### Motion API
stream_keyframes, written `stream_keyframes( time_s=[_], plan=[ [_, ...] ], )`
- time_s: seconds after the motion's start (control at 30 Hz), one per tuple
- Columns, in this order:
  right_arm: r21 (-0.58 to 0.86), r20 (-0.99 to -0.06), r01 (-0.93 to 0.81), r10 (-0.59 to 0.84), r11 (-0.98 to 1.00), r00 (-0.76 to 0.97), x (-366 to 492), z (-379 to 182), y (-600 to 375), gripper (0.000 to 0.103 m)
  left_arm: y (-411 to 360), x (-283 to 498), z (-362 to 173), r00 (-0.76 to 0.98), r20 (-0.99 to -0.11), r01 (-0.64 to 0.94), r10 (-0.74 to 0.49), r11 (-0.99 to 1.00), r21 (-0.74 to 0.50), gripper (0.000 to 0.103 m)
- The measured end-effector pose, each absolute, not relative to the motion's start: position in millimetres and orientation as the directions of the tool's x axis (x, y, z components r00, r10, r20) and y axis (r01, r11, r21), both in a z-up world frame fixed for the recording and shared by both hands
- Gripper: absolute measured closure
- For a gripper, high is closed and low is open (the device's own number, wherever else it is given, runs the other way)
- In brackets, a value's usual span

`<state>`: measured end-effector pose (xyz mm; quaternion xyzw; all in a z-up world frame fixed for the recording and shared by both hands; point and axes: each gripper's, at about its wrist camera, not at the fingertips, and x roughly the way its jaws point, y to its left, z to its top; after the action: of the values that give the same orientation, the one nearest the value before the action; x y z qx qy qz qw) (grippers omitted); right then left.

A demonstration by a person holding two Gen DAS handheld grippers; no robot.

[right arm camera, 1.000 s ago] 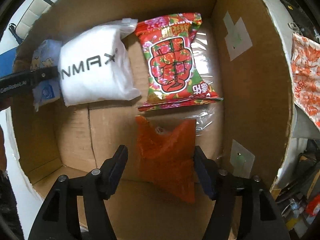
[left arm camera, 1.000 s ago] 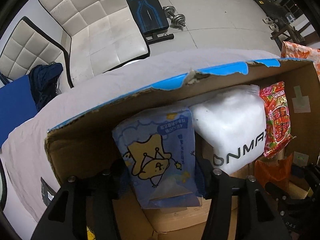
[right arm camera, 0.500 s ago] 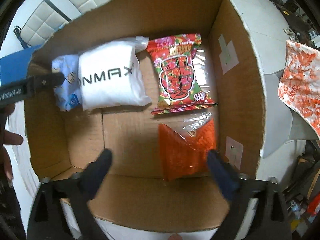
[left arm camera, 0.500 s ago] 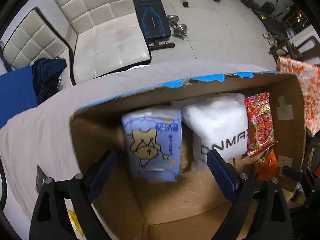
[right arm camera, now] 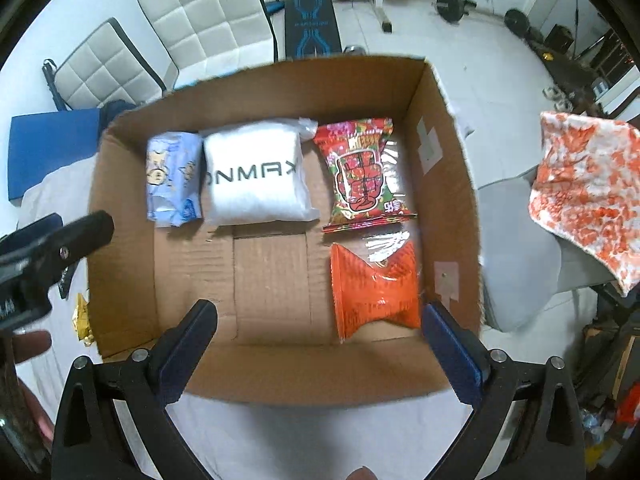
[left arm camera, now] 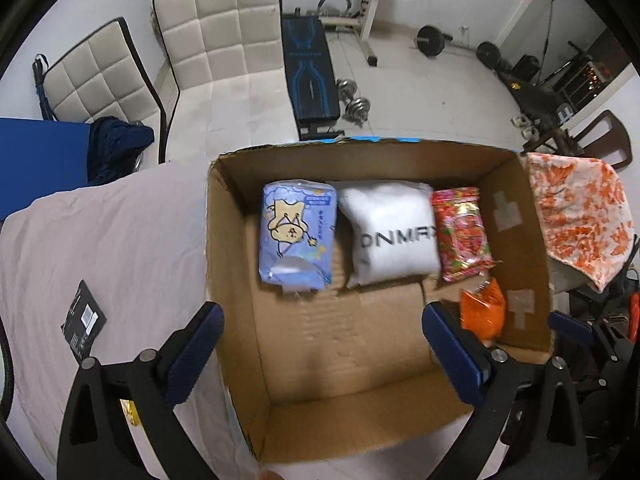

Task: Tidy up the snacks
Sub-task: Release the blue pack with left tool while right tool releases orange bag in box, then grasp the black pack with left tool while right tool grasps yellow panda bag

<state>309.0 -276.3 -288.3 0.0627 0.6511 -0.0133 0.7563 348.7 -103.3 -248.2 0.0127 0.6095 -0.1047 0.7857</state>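
An open cardboard box [left arm camera: 224,240] [right arm camera: 444,184] sits on a white-covered table. Along its far side lie a light blue cartoon pack [left arm camera: 296,232] [right arm camera: 172,178], a white ONMAX pack [left arm camera: 390,234] [right arm camera: 254,178] and a red snack bag [left arm camera: 462,234] [right arm camera: 362,174]. An orange snack bag [left arm camera: 482,312] [right arm camera: 374,290] rests near the right wall. My left gripper [left arm camera: 324,344] hovers open above the box's near left part. Over the box's near edge my right gripper [right arm camera: 318,344] is open and holds nothing.
A black card [left arm camera: 83,320] and a yellow wrapper [left arm camera: 130,412] [right arm camera: 82,318] lie on the cloth left of the box. An orange-white cloth [left arm camera: 580,220] [right arm camera: 588,192] hangs to the right. White chairs [left arm camera: 216,40] and gym gear stand beyond.
Both grippers opened, letting go of the blue pack and the orange bag, and pulled up and back out of the box. The packs now lie inside the box.
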Motion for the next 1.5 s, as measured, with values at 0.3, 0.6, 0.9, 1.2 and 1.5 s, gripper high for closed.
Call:
stream_keyframes(
  time_s=[0.3,0.6,0.9,1.2,1.5],
  plan=[
    [0.055,-0.967,0.102,0.027,0.993,0.253,259.0,-235.0,-271.1,0.000,-101.7,294.3,-202.4,0.301,-0.931,0.193,-0.209,0.969,-0.155,0.001],
    [0.061,-0.949,0.130,0.017,0.990,0.314,213.4,-195.8,-267.4,0.000,-83.1,254.2,-172.4,0.356,-0.909,0.199,-0.219,0.968,-0.156,0.001],
    [0.129,-0.933,0.084,0.093,0.988,0.347,202.2,-171.3,-227.1,0.000,-25.6,229.2,-153.4,0.396,-0.898,0.115,-0.190,0.981,-0.157,0.001],
    [0.211,-0.939,-0.096,0.229,0.973,0.257,219.3,-184.6,-96.7,0.000,117.0,212.4,-173.7,0.378,-0.924,-0.115,0.053,0.993,0.010,0.001],
    [0.199,-0.973,-0.282,0.223,0.939,0.055,261.9,-281.6,67.2,0.000,239.3,215.2,-243.6,0.220,-0.946,-0.287,0.237,0.943,0.169,0.001]
  ],
)
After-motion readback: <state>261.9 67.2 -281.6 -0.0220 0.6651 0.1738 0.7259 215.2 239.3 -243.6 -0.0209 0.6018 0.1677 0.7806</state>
